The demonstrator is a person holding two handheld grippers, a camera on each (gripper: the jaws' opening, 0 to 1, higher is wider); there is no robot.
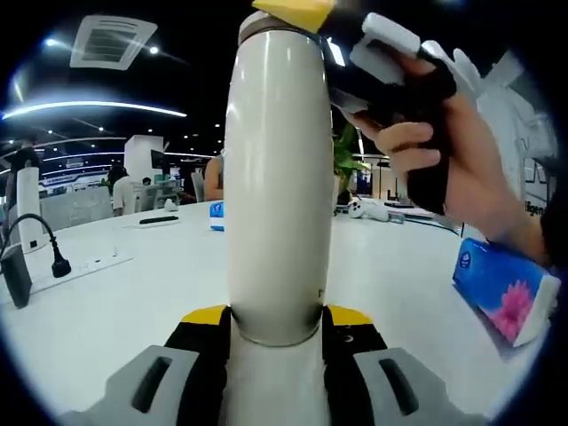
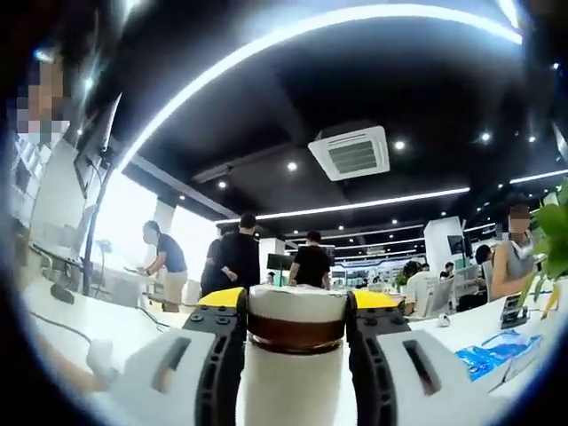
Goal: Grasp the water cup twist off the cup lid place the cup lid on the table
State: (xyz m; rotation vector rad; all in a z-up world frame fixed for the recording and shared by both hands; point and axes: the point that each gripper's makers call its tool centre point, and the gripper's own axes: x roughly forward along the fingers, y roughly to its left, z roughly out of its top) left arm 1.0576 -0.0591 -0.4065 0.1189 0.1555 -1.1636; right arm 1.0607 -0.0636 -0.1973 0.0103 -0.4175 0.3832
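Note:
The water cup (image 1: 277,177) is a tall cream-white bottle standing upright, and my left gripper (image 1: 277,321) is shut on its lower body, yellow-tipped jaws on either side. From the upper right, my right gripper (image 1: 297,9) comes in, held by a person's hand (image 1: 417,142), with its yellow tips at the cup's top. In the right gripper view, my right gripper (image 2: 297,311) is shut on the white cup lid (image 2: 297,304). A brown band (image 2: 297,334) shows between the lid and the cup body (image 2: 293,386).
The white table (image 1: 133,302) carries a blue tissue pack (image 1: 506,288) at the right, a white power strip (image 1: 84,264) with a black plug (image 1: 60,263) at the left, and a small blue pack (image 1: 216,213) behind the cup. Several people stand in the background (image 2: 238,257).

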